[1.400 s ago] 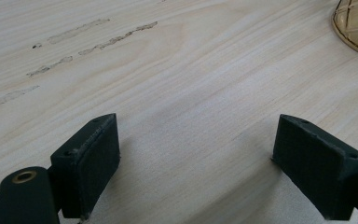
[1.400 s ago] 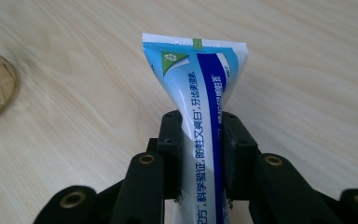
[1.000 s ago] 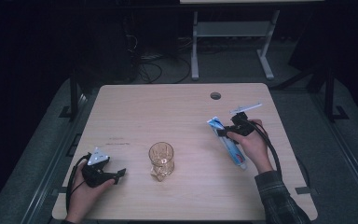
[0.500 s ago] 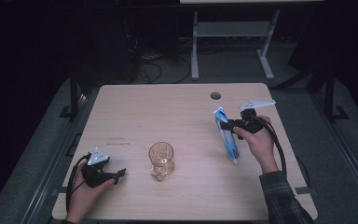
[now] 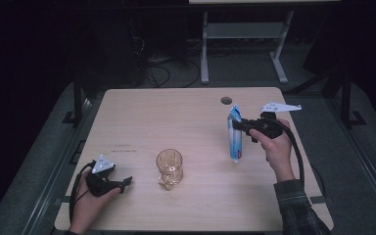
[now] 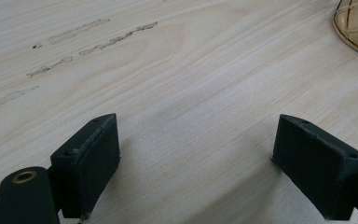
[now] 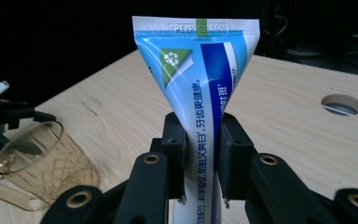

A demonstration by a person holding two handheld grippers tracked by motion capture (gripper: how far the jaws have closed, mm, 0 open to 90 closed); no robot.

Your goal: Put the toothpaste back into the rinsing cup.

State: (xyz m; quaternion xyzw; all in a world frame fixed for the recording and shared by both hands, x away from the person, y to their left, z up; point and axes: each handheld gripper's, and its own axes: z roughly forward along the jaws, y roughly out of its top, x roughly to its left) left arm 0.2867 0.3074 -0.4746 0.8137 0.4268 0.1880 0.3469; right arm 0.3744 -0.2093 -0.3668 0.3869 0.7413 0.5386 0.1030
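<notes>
Raised the toothpaste tube (image 5: 234,138) upright, clamped in the right gripper (image 5: 242,126), right of the glass cup (image 5: 170,169). Seemingly bound for the cup. Left gripper (image 5: 125,182) open, idle left of it.

A blue-and-white toothpaste tube (image 7: 200,88), marked with a green corner patch, is being shown beside the amber glass cup (image 5: 170,167), itself patterned with diamonds, on the pale woodgrain table (image 5: 176,112).
</notes>
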